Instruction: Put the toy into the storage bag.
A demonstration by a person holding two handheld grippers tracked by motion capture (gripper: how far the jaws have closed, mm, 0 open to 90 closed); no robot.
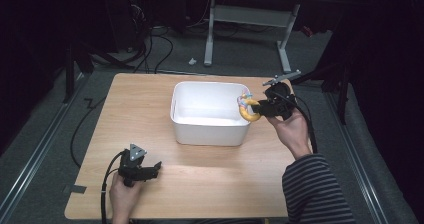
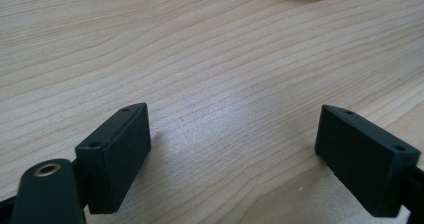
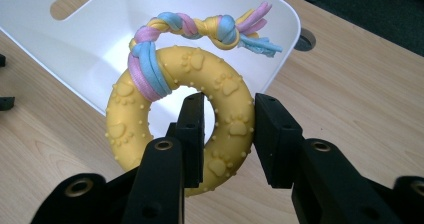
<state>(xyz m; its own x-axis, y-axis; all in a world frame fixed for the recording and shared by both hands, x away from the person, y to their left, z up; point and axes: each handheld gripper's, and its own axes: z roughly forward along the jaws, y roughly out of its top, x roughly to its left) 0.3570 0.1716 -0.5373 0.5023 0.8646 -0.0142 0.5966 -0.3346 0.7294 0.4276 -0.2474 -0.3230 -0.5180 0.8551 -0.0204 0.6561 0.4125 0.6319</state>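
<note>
A yellow rubber ring toy (image 3: 150, 119) with paw prints and a knotted pink, blue and yellow rope hangs over the right rim of a white bin (image 1: 210, 115). My right gripper (image 3: 229, 129) is shut on the ring's band, one jaw through its hole. In the high view the ring toy (image 1: 248, 109) sits at the bin's right edge with the right gripper (image 1: 263, 106) behind it. My left gripper (image 1: 156, 168) rests near the table's front left, open, its jaws wide apart over bare wood in the left gripper view (image 2: 232, 154).
The white bin (image 3: 90, 44) stands at the middle of the wooden table (image 1: 150, 99) and looks empty inside. A grommet hole (image 3: 305, 38) lies in the tabletop beyond the bin. A desk frame (image 1: 250, 19) and cables lie on the floor behind.
</note>
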